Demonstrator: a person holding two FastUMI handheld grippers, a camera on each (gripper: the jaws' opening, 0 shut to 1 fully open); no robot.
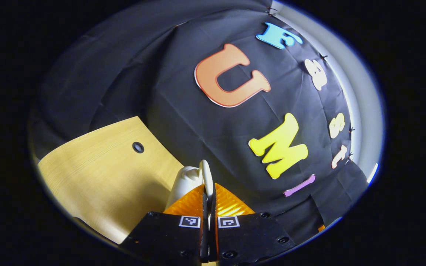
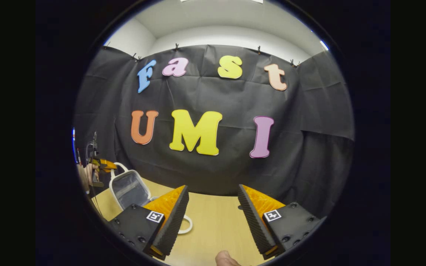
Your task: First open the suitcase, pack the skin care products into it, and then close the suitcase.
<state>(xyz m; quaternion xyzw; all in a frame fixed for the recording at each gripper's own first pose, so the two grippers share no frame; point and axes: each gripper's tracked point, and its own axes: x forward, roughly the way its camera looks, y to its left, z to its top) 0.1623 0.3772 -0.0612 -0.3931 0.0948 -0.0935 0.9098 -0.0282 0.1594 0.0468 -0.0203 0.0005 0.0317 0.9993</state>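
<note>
White, thin lid rim of the suitcase (image 1: 207, 177) sits pinched between the closed fingers of the left gripper (image 1: 208, 201); both fingers press on that edge. Left gripper view looks up off the surface (image 1: 98, 173), over its far edge toward the booth wall, so the lid looks lifted, opening step underway, my read. In the right gripper view the left gripper (image 2: 104, 165) shows far off near the left edge of the surface (image 2: 213, 221), at the raised lid (image 2: 129, 188) with its clear lining and white loop handle. Right gripper (image 2: 213, 207) hangs with jaws wide apart, holding nothing, above the near middle of the surface. Skin care products: cannot tell where.

To do it well: keep the pinch square on the rim, swing the lid along its hinge arc, don't yank sideways. Thin rim could slip out. Right gripper could steady the base.
</note>
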